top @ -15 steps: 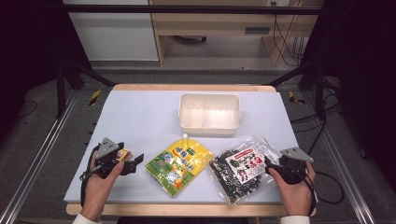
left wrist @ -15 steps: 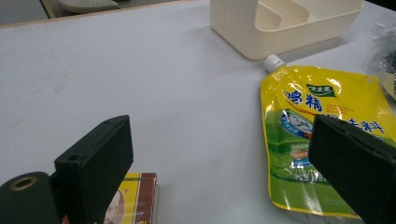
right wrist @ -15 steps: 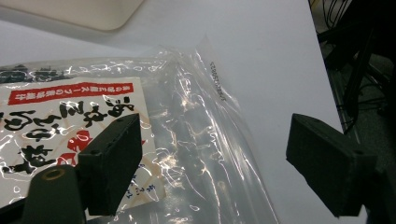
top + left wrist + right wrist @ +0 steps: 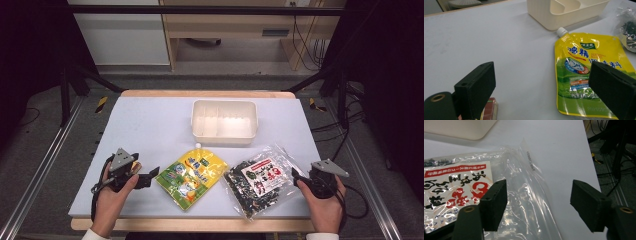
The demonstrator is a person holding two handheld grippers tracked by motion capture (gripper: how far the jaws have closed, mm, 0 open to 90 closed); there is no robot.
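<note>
Two hand-held grippers, left and right, I hold wide open, empty; slippery clear seaweed bag may slide from my right pinch.

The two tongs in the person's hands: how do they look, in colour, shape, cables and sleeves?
Both are black. The left tongs and the right tongs each carry a grey three-cornered plate on top and trail a black cable. In the gripper views, each jaw is a flat rectangular black block with a textured pad, and a brass-coloured ring sits at its base. White cuffs show at both wrists.
</note>
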